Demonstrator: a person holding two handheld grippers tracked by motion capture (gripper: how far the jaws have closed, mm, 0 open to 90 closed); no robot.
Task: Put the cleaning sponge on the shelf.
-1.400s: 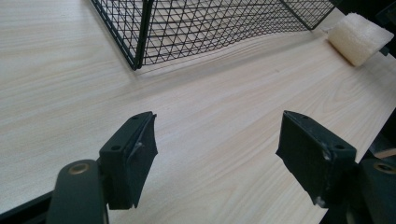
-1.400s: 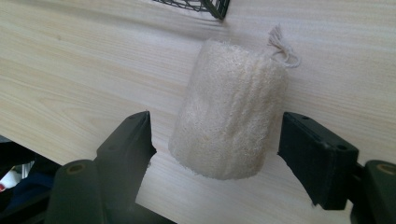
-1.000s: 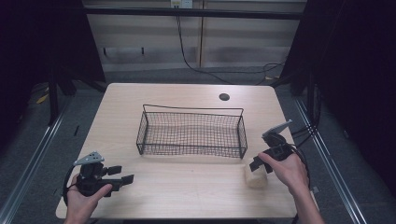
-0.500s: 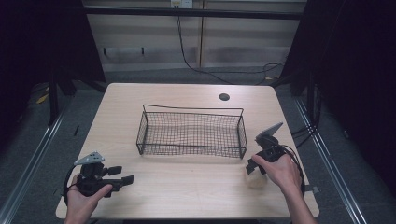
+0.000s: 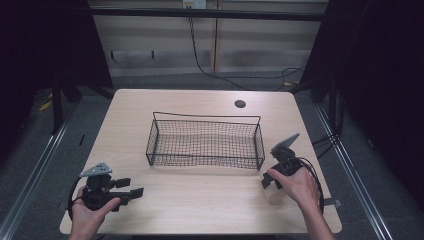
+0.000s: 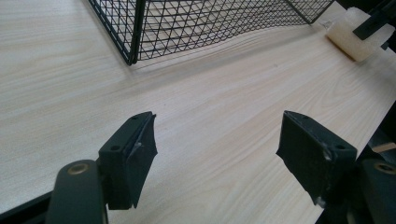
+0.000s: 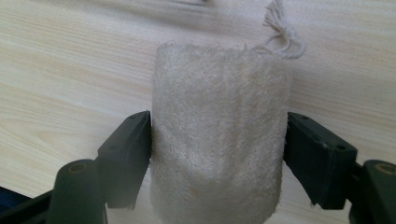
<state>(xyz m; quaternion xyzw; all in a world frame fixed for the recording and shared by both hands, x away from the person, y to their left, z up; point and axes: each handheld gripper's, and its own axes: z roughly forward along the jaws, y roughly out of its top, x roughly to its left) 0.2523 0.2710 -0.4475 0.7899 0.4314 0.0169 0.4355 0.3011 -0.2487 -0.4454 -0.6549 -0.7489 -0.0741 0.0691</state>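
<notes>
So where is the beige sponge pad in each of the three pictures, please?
High view: the sponge pad lies at the table's near right, under the right tongs.
Left gripper view: top right corner, past the basket's end.
Right gripper view: centre, between the two jaws, which touch its sides.
Shared landmark: the wire basket, seen in the high and left gripper views.
</notes>
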